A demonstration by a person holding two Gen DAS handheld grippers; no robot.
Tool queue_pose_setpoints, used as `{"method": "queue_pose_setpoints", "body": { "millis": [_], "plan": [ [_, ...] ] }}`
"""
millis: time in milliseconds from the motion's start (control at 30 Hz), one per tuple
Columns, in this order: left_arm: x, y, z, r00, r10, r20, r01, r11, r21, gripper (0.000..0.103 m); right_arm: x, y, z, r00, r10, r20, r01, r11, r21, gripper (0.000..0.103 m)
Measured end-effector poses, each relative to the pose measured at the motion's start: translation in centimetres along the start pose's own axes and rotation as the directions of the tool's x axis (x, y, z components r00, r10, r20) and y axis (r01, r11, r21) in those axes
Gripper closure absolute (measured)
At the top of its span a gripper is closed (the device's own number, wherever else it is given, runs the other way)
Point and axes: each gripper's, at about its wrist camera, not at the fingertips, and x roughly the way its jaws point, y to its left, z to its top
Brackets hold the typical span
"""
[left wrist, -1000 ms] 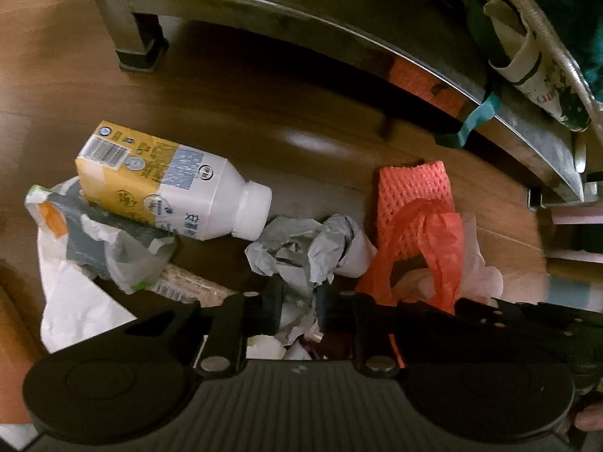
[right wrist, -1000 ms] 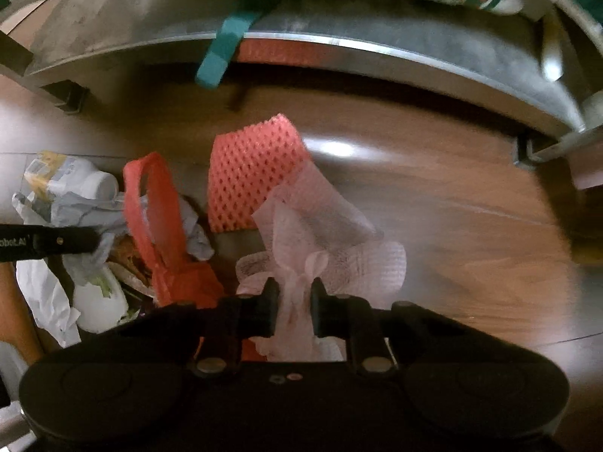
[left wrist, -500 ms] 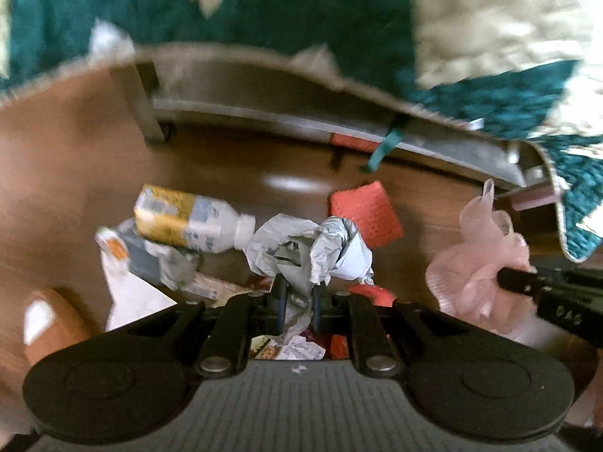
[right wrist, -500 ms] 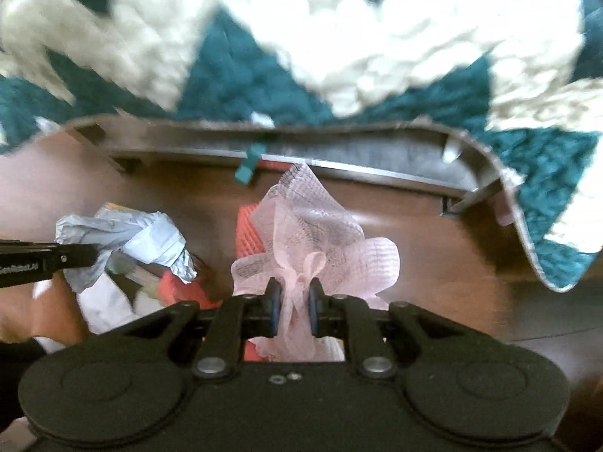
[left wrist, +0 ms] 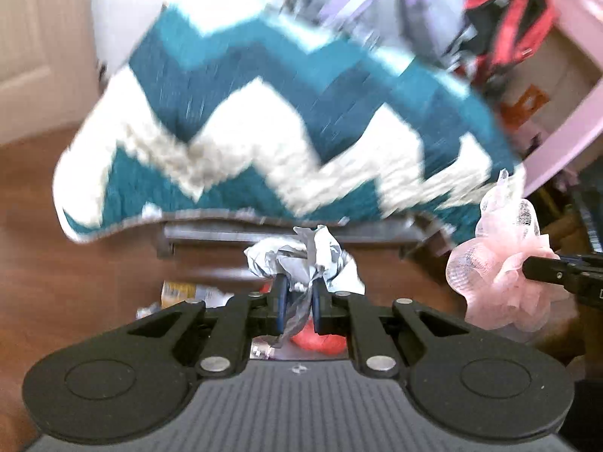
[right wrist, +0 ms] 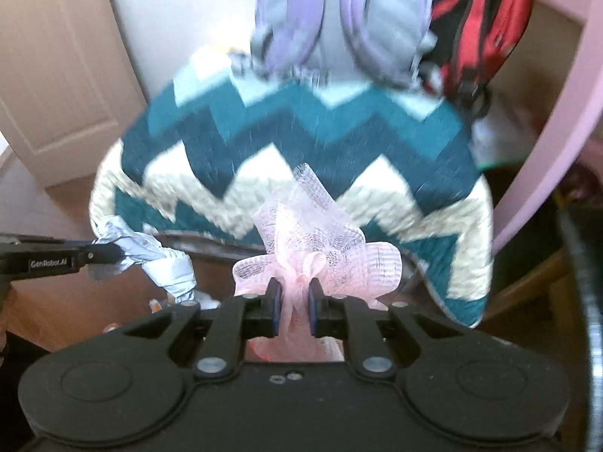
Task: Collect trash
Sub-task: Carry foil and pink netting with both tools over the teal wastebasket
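My left gripper [left wrist: 297,303] is shut on a crumpled grey-white paper wad [left wrist: 307,256] and holds it up in the air; the wad also shows in the right wrist view [right wrist: 150,256]. My right gripper [right wrist: 293,307] is shut on a pink mesh net [right wrist: 312,241], also lifted; the net shows at the right of the left wrist view [left wrist: 497,263]. Below, on the wooden floor, part of a yellow-labelled bottle [left wrist: 184,292] and a red-orange bag [left wrist: 320,339] peek out behind the left gripper.
A teal and cream zigzag blanket [left wrist: 271,132] hangs over a metal-framed seat [left wrist: 286,231] straight ahead. Backpacks in lilac [right wrist: 339,19] and red-black [right wrist: 482,26] sit behind it. A pink frame [right wrist: 557,132] stands to the right, a white door [right wrist: 56,75] to the left.
Both grippers have risen well above the floor with their loads. The trash pile has dropped low in view, and the blanket and backpacks have come into sight.
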Motion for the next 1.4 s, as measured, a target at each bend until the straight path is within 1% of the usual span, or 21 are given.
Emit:
{"method": "queue_pose_setpoints", "body": {
  "millis": [133,267,433,533,633,800,867,933,1000,1133,1233,1300,1333,1400],
  "plan": [
    [-5.4,-3.0,0.8,0.996,-0.031,0.085,0.025,0.997,0.069,0.090,-6.2,-0.1,0.4,0.997,-0.018,0.078,0.020,0.999,-0.032,0.092],
    [-9.9,-6.4,1.3,0.986,-0.063,0.153,0.038,0.987,0.158,0.090,-11.9,-0.7,0.9,0.989,-0.038,0.142,0.045,0.998,-0.049,0.093],
    [-14.5,-10.9,1.9,0.969,-0.114,0.219,0.058,0.968,0.245,0.090,-18.5,-1.7,1.7,0.970,-0.074,0.232,0.093,0.993,-0.070,0.094],
    [-17.0,-13.6,2.4,0.956,-0.146,0.256,0.068,0.954,0.291,0.090,-21.7,-2.5,2.4,0.952,-0.098,0.289,0.125,0.989,-0.075,0.094],
    [-19.2,-16.5,3.1,0.941,-0.170,0.293,0.062,0.937,0.345,0.090,-24.6,-3.5,2.9,0.932,-0.130,0.339,0.162,0.984,-0.070,0.094],
    [-22.6,-21.6,4.7,0.915,-0.229,0.332,0.073,0.904,0.422,0.090,-29.2,-5.7,3.7,0.888,-0.183,0.422,0.223,0.974,-0.046,0.094],
    [-23.7,-23.6,5.7,0.904,-0.264,0.335,0.097,0.892,0.441,0.090,-30.5,-6.7,4.2,0.870,-0.213,0.445,0.250,0.968,-0.025,0.094],
    [-24.6,-25.3,6.9,0.893,-0.299,0.337,0.128,0.885,0.447,0.092,-31.9,-8.2,4.7,0.854,-0.244,0.459,0.274,0.962,0.002,0.094],
    [-25.6,-27.2,7.9,0.881,-0.328,0.342,0.144,0.873,0.465,0.092,-33.2,-10.0,5.2,0.838,-0.282,0.467,0.298,0.954,0.040,0.094],
    [-27.9,-31.3,10.1,0.851,-0.386,0.357,0.171,0.845,0.507,0.092,-35.4,-13.7,6.1,0.804,-0.355,0.477,0.344,0.932,0.112,0.094],
    [-29.1,-34.8,11.5,0.828,-0.431,0.360,0.186,0.816,0.548,0.092,-36.3,-16.6,6.5,0.778,-0.423,0.465,0.390,0.905,0.170,0.094],
    [-29.5,-37.4,12.2,0.814,-0.464,0.348,0.202,0.789,0.581,0.092,-36.4,-18.4,6.2,0.768,-0.461,0.445,0.417,0.887,0.199,0.094],
    [-29.6,-38.6,12.4,0.810,-0.476,0.344,0.203,0.777,0.596,0.092,-36.2,-19.3,6.1,0.767,-0.473,0.433,0.422,0.881,0.215,0.094],
    [-29.3,-41.0,12.6,0.801,-0.501,0.328,0.218,0.754,0.619,0.092,-35.5,-21.3,5.7,0.775,-0.492,0.397,0.432,0.871,0.236,0.094]
  ]
}}
